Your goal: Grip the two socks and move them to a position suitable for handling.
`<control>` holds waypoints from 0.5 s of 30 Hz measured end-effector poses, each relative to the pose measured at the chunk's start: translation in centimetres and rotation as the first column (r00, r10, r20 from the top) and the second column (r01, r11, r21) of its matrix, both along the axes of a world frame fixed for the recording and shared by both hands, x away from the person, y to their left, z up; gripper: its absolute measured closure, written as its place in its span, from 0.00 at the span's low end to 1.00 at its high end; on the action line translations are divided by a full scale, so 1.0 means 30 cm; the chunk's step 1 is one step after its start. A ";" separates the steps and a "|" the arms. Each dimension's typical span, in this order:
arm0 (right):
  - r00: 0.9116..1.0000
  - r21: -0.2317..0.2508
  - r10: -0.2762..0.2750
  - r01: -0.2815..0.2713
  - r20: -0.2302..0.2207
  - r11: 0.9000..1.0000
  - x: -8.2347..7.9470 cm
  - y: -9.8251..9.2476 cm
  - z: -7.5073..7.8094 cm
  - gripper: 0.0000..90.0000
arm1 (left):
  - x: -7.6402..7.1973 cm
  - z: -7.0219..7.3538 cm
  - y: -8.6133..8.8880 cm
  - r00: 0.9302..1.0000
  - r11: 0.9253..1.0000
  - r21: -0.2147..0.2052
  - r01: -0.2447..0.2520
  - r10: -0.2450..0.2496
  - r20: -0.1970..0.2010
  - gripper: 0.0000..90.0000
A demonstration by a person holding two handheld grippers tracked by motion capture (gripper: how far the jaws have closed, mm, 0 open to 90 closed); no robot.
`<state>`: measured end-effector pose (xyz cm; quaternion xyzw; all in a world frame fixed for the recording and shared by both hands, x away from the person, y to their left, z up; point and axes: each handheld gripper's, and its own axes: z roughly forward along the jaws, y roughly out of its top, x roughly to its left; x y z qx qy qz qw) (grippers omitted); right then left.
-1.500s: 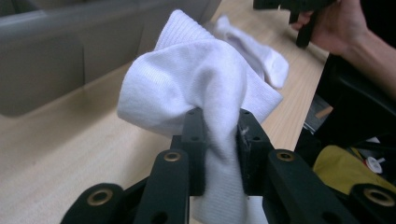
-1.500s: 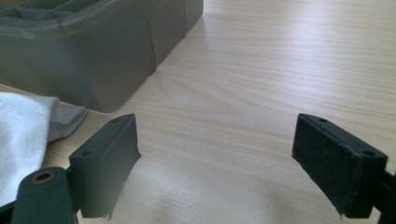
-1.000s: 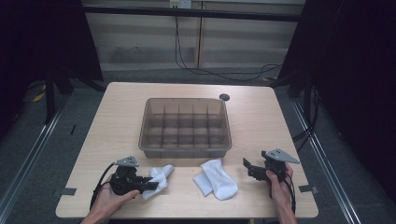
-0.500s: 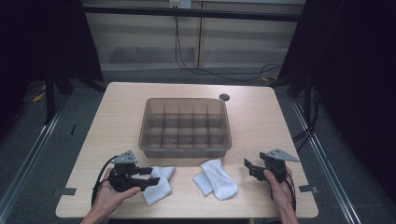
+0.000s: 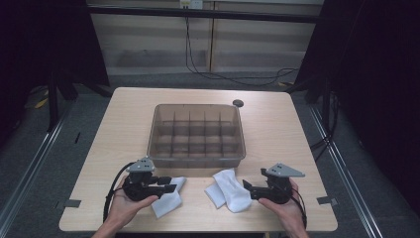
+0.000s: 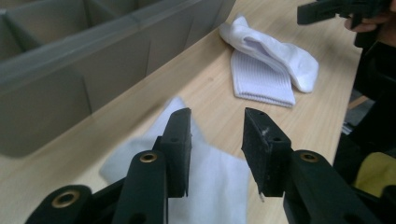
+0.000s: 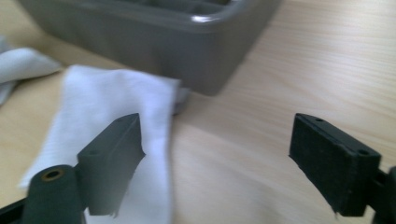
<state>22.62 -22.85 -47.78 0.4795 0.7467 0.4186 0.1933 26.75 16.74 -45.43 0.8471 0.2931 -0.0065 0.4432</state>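
Note:
Two white socks lie on the wooden table in front of a grey divided bin (image 5: 196, 134). My left gripper (image 5: 171, 185) hovers just above the left sock (image 5: 168, 202). Its jaws have just been closing; they stand apart with nothing between them, and the sock (image 6: 215, 186) lies flat below my left gripper (image 6: 217, 116). The folded right sock (image 5: 228, 191) lies just left of my right gripper (image 5: 246, 187). That gripper's jaws have just been opening. In its own view my right gripper (image 7: 217, 120) stands wide open over bare wood, with the sock (image 7: 107, 102) by its left jaw.
The bin (image 6: 70, 60) (image 7: 154, 28) stands close behind both socks, its front wall near the grippers. A small dark round object (image 5: 238, 103) sits beyond the bin's far right corner. The table's front edge (image 5: 198, 230) runs just behind the hands.
The left sock, bunched at the left gripper's jaws a second ago, now lies flat beneath them. The right gripper has moved left, up to the folded sock.

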 end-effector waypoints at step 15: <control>0.970 -0.018 0.228 -0.230 -0.088 0.973 0.056 0.179 -0.048 0.72 | 0.009 -0.048 -0.172 0.992 0.993 0.011 0.117 -0.117 -0.044 0.78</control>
